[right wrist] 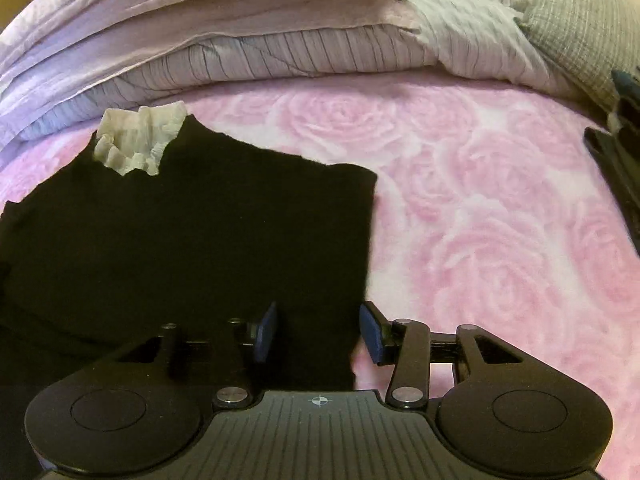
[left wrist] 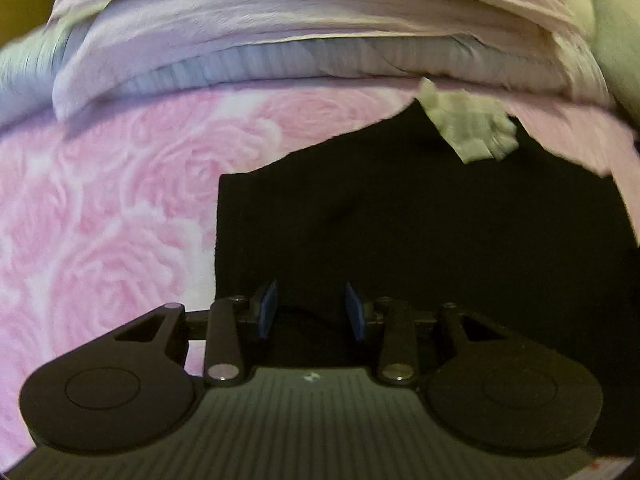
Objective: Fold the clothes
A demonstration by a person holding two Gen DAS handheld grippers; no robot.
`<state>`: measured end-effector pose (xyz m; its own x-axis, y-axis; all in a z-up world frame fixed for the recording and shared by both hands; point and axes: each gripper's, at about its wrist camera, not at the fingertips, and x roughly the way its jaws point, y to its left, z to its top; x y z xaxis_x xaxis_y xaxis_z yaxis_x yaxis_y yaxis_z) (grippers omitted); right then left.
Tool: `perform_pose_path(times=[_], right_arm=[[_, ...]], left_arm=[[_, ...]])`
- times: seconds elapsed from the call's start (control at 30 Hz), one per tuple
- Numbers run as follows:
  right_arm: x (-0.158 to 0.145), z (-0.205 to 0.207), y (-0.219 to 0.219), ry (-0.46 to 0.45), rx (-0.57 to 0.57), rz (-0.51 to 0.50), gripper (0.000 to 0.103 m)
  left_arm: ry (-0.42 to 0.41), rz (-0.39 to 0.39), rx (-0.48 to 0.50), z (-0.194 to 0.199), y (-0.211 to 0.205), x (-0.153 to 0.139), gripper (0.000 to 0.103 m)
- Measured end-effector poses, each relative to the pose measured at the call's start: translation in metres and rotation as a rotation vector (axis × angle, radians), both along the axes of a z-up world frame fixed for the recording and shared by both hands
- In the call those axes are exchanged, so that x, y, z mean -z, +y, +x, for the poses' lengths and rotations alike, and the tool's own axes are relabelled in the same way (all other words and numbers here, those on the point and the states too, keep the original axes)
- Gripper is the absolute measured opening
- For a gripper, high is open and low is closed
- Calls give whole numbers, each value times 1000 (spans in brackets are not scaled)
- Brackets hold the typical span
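A: Step in hand, as I read it: you are lining up on the near hem of the black garment (right wrist: 192,240), ahead of the first fold. It lies spread on the bed's pink rose blanket (right wrist: 500,208), neck end toward the heap of folded bedding (right wrist: 240,40)

B: State of your two tools?

A: Your left hand-held gripper (left wrist: 312,312) stands part open, blue pads apart, black cloth lying between them, nothing pinched yet as far as I can tell. Your right hand-held gripper (right wrist: 320,330) is likewise open; its inner pad sits over the cloth, its outer pad over bare blanket, so it straddles the garment's right edge

B: Look of the garment?

A: Dark, matt, nearly featureless; folds are hard to read in it. A pale ruffled collar (right wrist: 138,142) marks the far end. The right side edge runs fairly straight, the shoulder line slopes. It looks soft and limp, so I judge it will sag between two holds

B: Next move?

A: Judgement only: close both tools on the hem corners, catching all layers, then lift evenly and carry the hem toward the collar, keeping the side edges matched
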<state>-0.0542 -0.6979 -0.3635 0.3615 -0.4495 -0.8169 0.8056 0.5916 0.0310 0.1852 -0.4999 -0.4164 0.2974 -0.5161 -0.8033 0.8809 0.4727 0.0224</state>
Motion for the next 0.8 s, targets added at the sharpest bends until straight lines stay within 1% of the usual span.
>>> perform_pose_path(times=[0.03,0.1,0.17,0.23,0.3,0.33,0.4,0.43,0.47,0.5,0.6,0.67,0.7,0.73,0.77,0.8], right_arm=[[-8,-2,6,-2,0,-26,41],[-21,-7,24,-40,-31,-70,41],[-26,-10,43,-49,-70,-55,41],[-26,-14,66,-34,-109,-32,41],[-18,-19,93,0,-154,-7,41],[-12,-23,107,35,-166,9,41],[-1,-36,136,97,-170,46,41],[2,-46,153,122,-175,50,41],[2,-59,170,130,-171,33,41],[0,-73,186,136,-164,31,41],[-7,-115,228,150,-108,88,41],[-9,-133,251,195,-89,120,41],[-11,-143,262,196,-67,141,41],[-14,-151,269,178,-33,154,41],[-17,-157,273,162,0,171,42],[-18,-160,275,175,29,213,42]], left_arm=[[-2,-2,0,-3,5,-4,30],[14,-31,-8,-9,23,-16,30],[30,-33,2,-23,41,-23,30],[35,-18,15,-39,62,-25,30],[76,11,43,-59,86,-22,30],[88,39,59,-69,98,-18,30],[90,101,94,-89,122,-10,30],[74,122,110,-98,137,-8,30],[48,121,124,-107,155,-9,30],[43,125,132,-113,170,-11,30],[83,166,119,-122,211,-17,30],[108,196,126,-129,233,-19,30],[105,210,136,-134,241,-22,30],[109,238,143,-137,246,-23,30],[136,268,134,-139,252,-24,30],[155,265,109,-139,258,-27,30]])
